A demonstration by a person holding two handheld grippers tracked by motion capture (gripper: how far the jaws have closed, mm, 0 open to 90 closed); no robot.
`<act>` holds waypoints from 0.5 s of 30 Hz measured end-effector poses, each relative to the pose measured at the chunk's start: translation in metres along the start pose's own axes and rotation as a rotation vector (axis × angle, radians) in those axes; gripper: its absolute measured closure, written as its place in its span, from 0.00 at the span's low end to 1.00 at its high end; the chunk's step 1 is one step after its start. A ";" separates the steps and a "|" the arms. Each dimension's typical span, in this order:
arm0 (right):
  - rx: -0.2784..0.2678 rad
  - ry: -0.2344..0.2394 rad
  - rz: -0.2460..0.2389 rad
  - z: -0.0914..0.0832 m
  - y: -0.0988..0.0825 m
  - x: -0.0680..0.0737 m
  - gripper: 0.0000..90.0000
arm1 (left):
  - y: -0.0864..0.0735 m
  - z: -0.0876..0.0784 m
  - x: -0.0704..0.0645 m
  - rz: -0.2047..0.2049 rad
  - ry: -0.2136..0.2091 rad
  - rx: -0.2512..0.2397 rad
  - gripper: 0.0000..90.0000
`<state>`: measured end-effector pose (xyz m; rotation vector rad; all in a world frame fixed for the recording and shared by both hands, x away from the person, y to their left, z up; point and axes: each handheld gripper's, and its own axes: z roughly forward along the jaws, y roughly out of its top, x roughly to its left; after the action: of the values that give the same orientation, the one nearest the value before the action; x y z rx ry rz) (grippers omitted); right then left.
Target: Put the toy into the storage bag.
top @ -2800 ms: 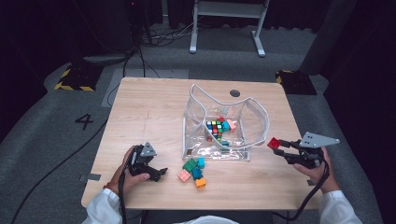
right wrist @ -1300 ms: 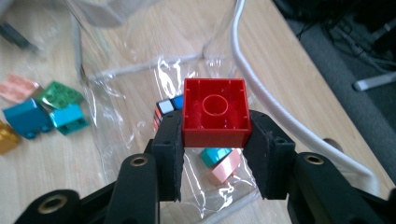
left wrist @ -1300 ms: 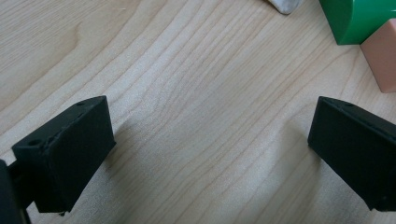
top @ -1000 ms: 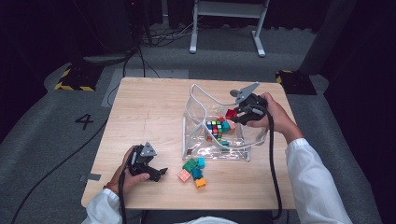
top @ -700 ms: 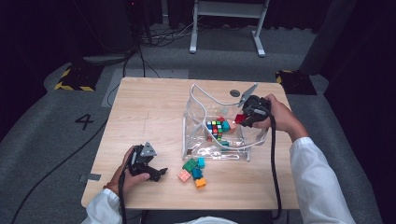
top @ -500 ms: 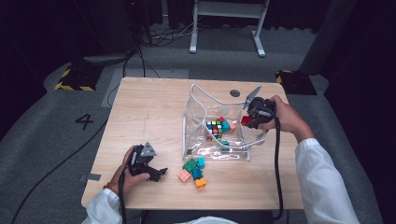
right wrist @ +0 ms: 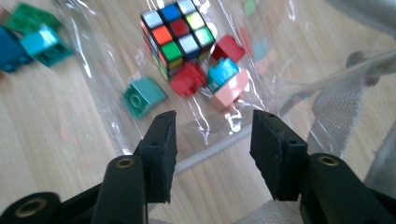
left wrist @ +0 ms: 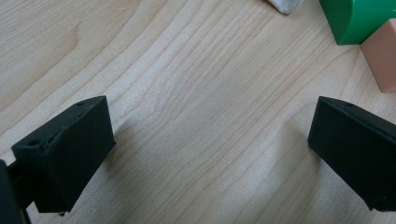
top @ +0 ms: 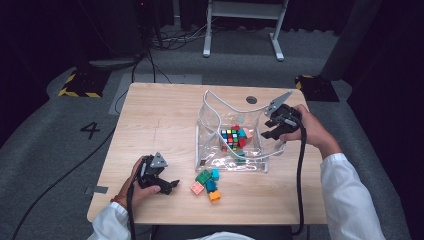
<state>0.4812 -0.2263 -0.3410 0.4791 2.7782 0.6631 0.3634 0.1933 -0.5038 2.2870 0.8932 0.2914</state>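
One clear bag, one puzzle cube, four loose blocks outside

bench showing pale wood grain | bag looking clear, white-edged | cube inside bag showing multicoloured squares | blocks beside bag showing green, teal, pink, orange

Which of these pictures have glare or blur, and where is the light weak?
Right gripper view: white glare streaks on the clear bag, whose far corners look soft. Left gripper view: sharp wood grain on the table, soft shadows beside the black fingers. High view: table well lit, floor and background dark.
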 end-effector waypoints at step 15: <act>-0.285 -0.121 0.041 -0.045 -0.017 0.018 0.33 | 0.000 0.000 0.000 0.000 0.000 0.000 0.00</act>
<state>0.4466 -0.2521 -0.3129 0.4980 2.5131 0.9858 0.3633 0.1933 -0.5038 2.2870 0.8932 0.2918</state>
